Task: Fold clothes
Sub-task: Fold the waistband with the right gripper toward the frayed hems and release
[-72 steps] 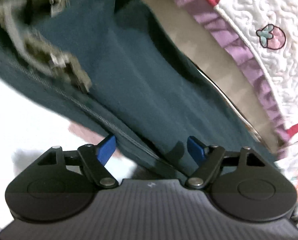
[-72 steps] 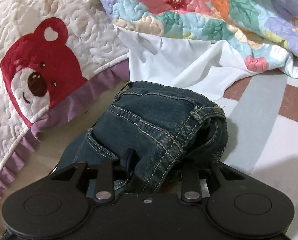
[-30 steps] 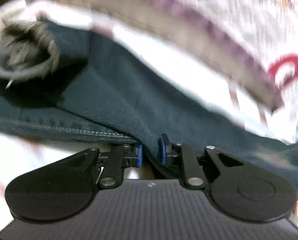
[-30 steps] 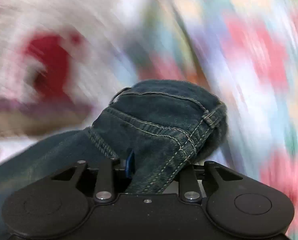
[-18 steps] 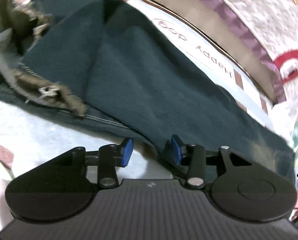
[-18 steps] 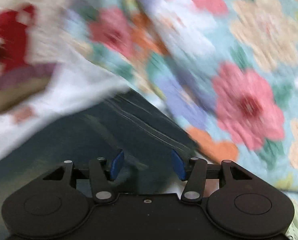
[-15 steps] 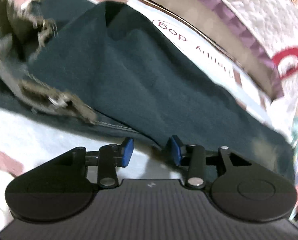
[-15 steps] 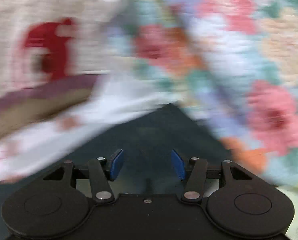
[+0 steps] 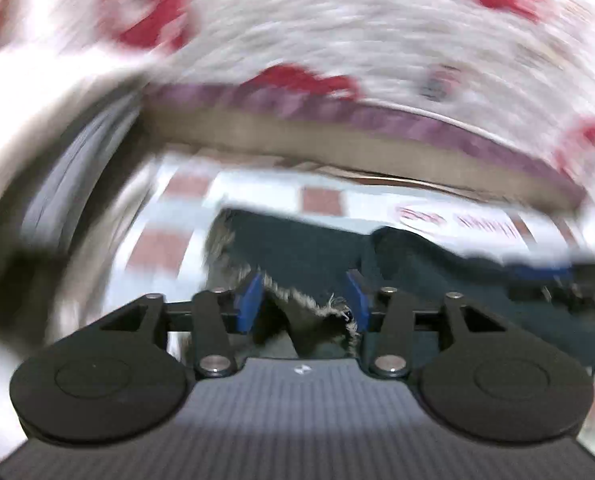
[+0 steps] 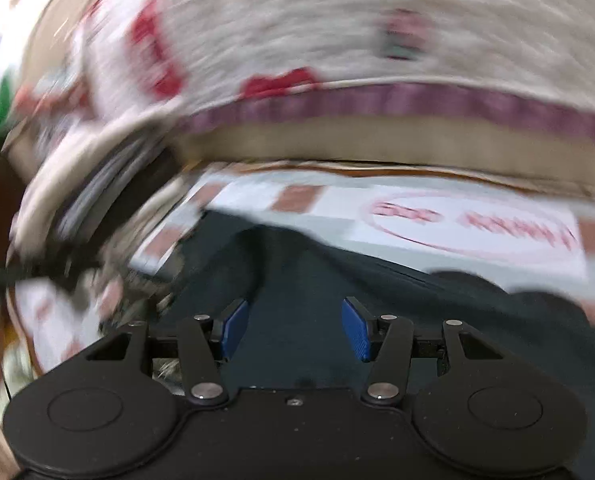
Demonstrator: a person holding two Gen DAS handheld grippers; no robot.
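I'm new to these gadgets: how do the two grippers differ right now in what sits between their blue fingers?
The left gripper has the frayed hem of the jeans between its fingers, while the right gripper hangs over smooth, plain denim. The left view shows ragged threads; the right shows none between the fingers. Both are open, gripping nothing, and point toward the white quilt.

Bed (image 10: 477, 220), white sheet with brown squares; dark jeans (image 10: 317, 280) flat on it

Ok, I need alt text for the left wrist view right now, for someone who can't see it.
The open left claw straddles the frayed hem of dark jeans lying on a white bedsheet with brown squares. Behind, blurred by motion, hangs a white quilt with red shapes and a purple frill.
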